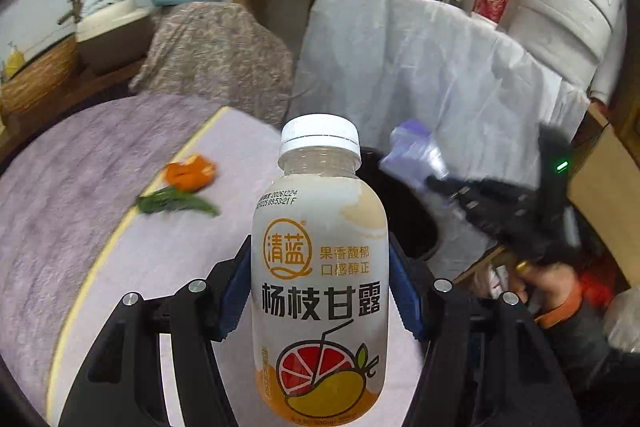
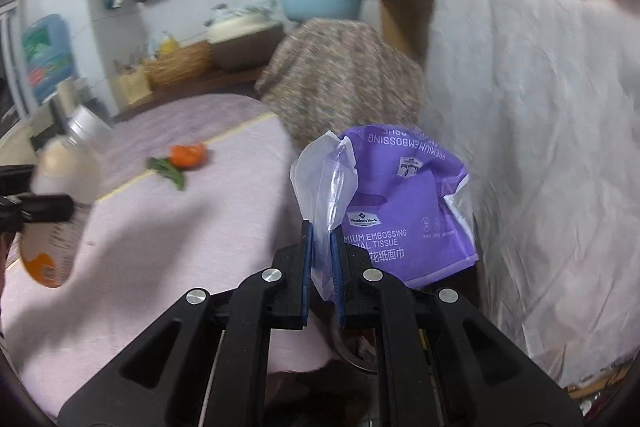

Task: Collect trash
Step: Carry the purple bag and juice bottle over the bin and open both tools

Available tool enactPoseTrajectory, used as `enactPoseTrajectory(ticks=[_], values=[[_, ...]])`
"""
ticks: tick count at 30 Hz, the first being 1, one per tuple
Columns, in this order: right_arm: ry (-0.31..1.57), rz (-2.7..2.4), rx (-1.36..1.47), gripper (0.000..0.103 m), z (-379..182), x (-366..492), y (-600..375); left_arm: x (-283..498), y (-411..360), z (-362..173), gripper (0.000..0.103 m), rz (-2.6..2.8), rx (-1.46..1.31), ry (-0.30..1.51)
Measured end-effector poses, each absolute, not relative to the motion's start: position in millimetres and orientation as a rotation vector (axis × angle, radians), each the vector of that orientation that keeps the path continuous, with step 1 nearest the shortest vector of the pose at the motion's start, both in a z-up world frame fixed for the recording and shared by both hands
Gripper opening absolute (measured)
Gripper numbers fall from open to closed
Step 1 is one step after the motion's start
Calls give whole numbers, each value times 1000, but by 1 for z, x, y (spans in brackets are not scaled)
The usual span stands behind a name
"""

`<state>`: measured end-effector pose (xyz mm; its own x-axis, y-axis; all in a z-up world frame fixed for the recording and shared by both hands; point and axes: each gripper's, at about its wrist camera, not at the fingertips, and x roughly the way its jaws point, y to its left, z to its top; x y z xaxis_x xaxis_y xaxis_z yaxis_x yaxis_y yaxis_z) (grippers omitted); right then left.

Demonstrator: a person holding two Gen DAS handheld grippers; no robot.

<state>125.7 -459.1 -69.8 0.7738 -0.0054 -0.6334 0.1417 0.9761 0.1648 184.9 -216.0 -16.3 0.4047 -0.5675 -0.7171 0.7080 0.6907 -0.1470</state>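
A: Starting with the left wrist view, item one: drink bottle, white cap, citrus label, standing upright between the blue pads of the left gripper. Both pads press its sides at label height; the gripper is clamped on it.

B: Position relative to the table?

A: The bottle is in front of the pale-covered tabletop near its right edge. Item two: orange peel with a green leaf touching it, lying beyond the bottle to its left, beside the yellow trim strip. Item three: right gripper, blurred, to the right of the bottle cap, carrying something purple over a dark bin.

B: And the right wrist view?

A: Item one: purple tissue packet, crumpled wrapper, its clear plastic flap pinched between the pads of the right gripper. Jaws nearly together, gripping the flap; the packet body hangs just beyond and right of the fingertips, off the table's right edge, against a white drape.

B: Other entries?

A: Peel and leaf lie well left of the packet, on the table. The bottle shows blurred at the left margin, tilted, in the left gripper.
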Motion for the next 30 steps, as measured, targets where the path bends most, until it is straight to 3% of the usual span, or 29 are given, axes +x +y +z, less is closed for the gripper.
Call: enactPoseTrajectory(ticks=[7,10,11,12,21,30], values=[[806,-121,395,14,-153,146,-508,193,-293,-26,61,-850,187,822],[828,-150,445,37,-179,144,-519,200,-327,-38,61,-861,198,842],[834,-161,452,51,-185,142,-522,202,-336,-41,61,-863,208,844],[829,-174,451,55,-188,139,-524,203,-341,-44,61,-863,218,845],[808,-377,442,56,-206,96,-563,215,-418,-97,61,-825,321,940],[815,-440,442,61,-214,76,-584,224,-447,-138,62,-798,330,1074]])
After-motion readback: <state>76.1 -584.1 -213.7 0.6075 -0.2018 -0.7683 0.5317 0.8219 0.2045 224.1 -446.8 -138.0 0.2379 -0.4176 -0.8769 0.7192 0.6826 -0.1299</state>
